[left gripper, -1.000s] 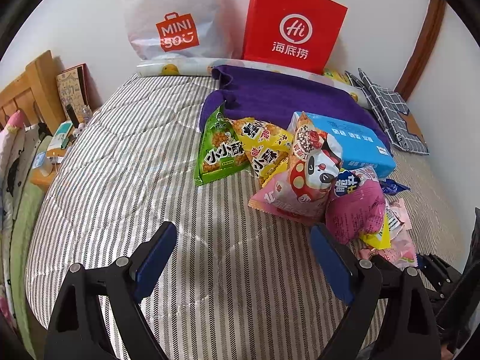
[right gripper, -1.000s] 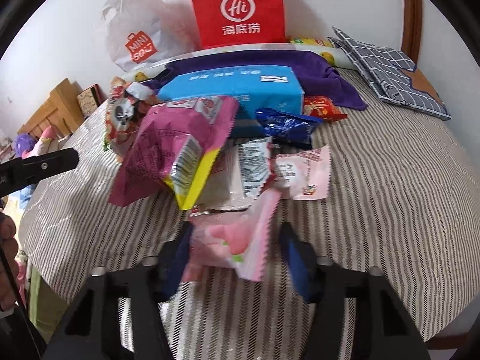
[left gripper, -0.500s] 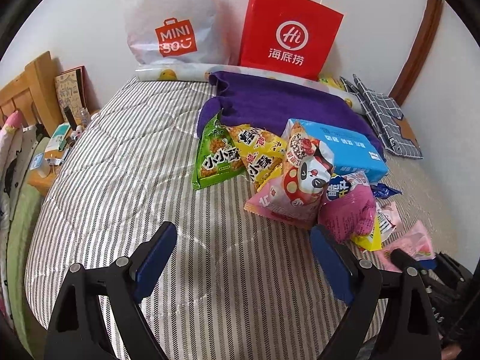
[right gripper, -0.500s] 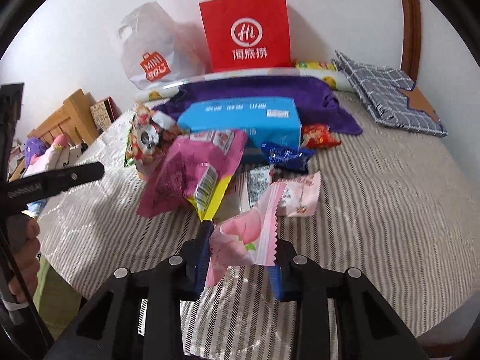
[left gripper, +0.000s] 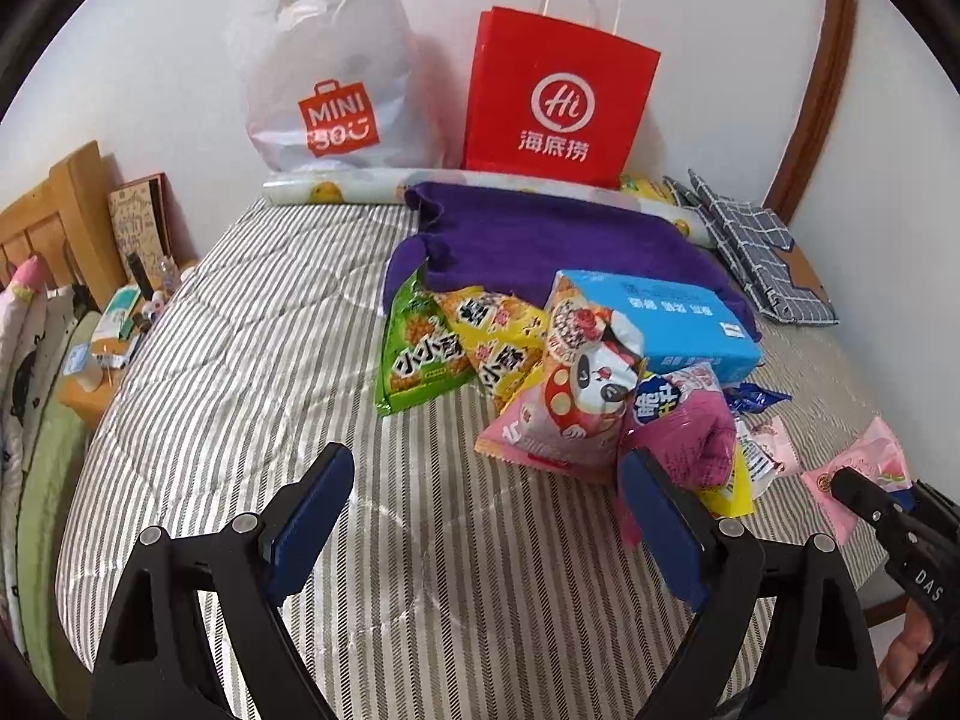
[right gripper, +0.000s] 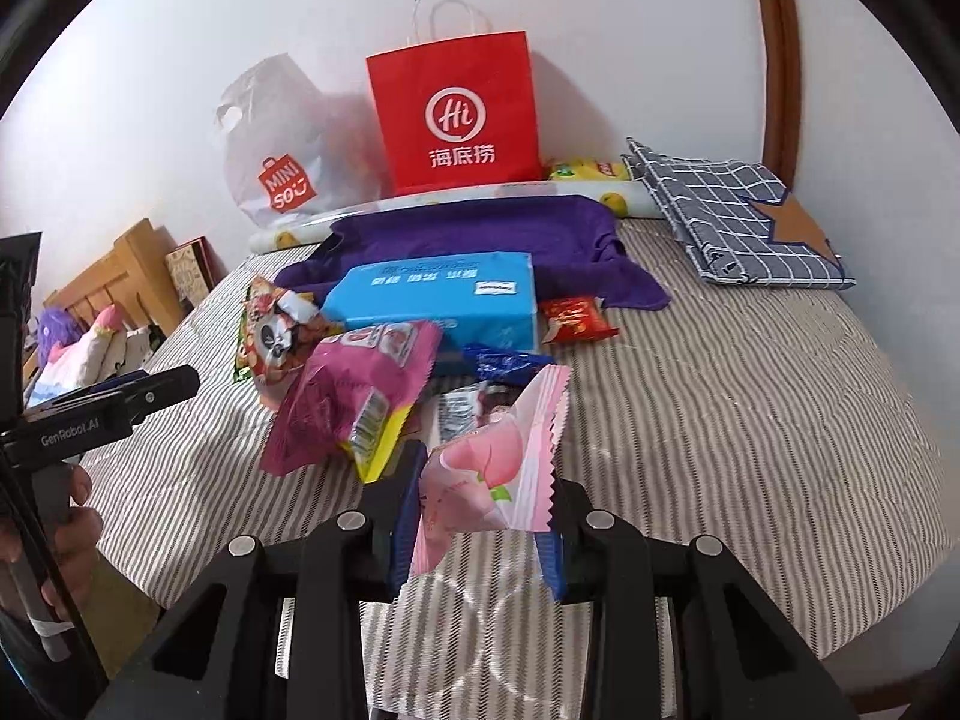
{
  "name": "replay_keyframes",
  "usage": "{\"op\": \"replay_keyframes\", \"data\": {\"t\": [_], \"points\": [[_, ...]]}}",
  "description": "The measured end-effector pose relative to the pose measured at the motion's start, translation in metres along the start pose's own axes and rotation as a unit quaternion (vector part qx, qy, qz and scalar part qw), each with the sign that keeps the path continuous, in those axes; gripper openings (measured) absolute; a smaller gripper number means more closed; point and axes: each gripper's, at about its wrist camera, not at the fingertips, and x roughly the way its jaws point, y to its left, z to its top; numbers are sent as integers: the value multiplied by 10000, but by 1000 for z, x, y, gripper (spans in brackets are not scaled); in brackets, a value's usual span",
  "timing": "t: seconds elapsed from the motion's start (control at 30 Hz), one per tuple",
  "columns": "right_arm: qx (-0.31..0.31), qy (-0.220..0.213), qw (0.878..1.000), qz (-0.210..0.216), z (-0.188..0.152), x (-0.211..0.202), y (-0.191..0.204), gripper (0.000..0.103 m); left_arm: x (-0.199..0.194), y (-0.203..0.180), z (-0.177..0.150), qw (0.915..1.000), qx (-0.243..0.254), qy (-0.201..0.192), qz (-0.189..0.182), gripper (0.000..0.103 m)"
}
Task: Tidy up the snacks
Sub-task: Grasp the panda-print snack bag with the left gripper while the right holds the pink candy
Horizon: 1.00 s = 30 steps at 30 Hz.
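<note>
My right gripper (right gripper: pixel 480 498) is shut on a pink peach snack packet (right gripper: pixel 498 468) and holds it above the striped bed (right gripper: pixel 750 408); the packet also shows in the left wrist view (left gripper: pixel 870 474). My left gripper (left gripper: pixel 486 492) is open and empty over the bed, in front of the snack pile. The pile holds a green bag (left gripper: pixel 420 354), a yellow bag (left gripper: pixel 504 336), a panda bag (left gripper: pixel 588 372), a magenta bag (left gripper: pixel 690 432) and a blue pack (left gripper: pixel 678 318). A red paper bag (left gripper: pixel 558 96) and a white Miniso bag (left gripper: pixel 336 78) stand against the wall.
A purple towel (left gripper: pixel 558 240) lies behind the pile. A blue checked cloth (right gripper: pixel 738 216) lies at the right. A small red packet (right gripper: pixel 576 318) lies beside the blue pack. A wooden headboard (left gripper: pixel 54 222) and a cluttered bedside shelf (left gripper: pixel 102 348) are at the left.
My right gripper closed on the pink peach packet and lifted it up off the pile. My left gripper stayed open and drew back slightly.
</note>
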Motion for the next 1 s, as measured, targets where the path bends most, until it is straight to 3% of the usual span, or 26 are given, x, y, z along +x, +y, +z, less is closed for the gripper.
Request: {"op": "replay_keyframes", "data": {"t": [0.33, 1.0], "points": [[63, -102, 9999, -102, 5, -4, -11, 31, 19, -10, 2, 9990, 167, 419, 60, 90], [174, -120, 9995, -247, 19, 10, -33, 31, 38, -29, 17, 9988, 456, 105, -167, 89]]}}
